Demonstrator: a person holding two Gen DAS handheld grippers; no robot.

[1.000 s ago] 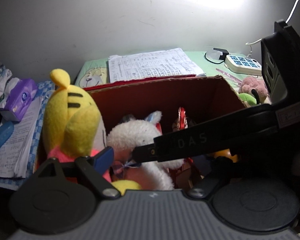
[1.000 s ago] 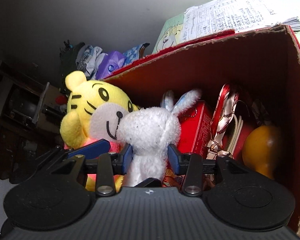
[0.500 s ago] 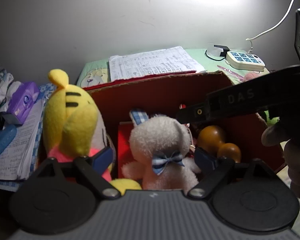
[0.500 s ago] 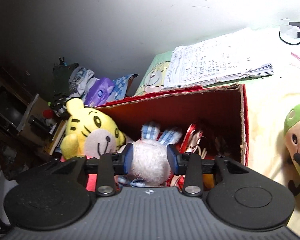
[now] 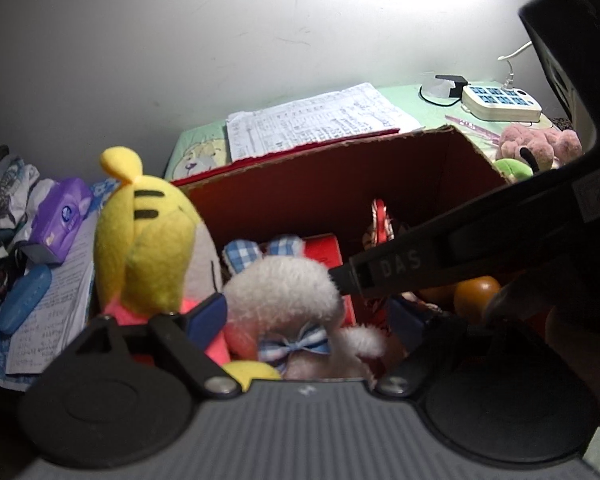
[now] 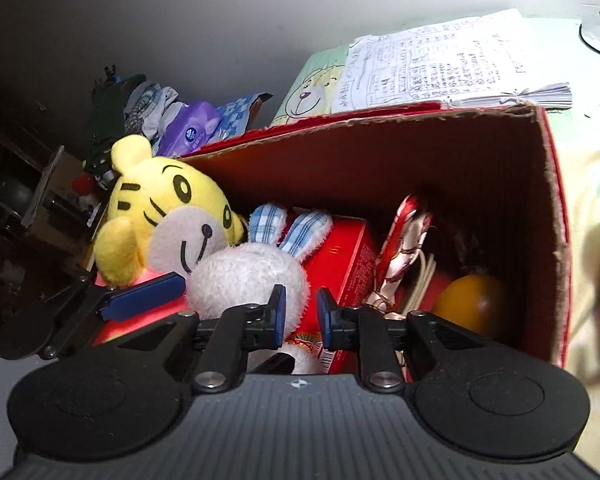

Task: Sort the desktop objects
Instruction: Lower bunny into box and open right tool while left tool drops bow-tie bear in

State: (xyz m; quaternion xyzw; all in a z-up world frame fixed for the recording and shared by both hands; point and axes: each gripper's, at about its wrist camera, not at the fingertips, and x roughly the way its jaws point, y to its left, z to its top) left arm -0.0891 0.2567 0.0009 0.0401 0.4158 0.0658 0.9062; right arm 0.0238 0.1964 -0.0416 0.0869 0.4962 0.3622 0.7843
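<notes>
My right gripper (image 6: 301,316) pinches the fluffy white bunny (image 6: 248,280), blue-checked ears up, in the box (image 6: 556,216). My left gripper (image 5: 312,316) stays wide apart.

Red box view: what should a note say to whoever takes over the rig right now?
Left tongs: open, either side of the rabbit, not gripping.
Right tongs: nearly closed at the rabbit's side; cannot tell if they pinch fur.
Done: rabbit and tiger sit in the box.
To do: pink toy and green toy lie on the desk beyond the box, probably next.
</notes>
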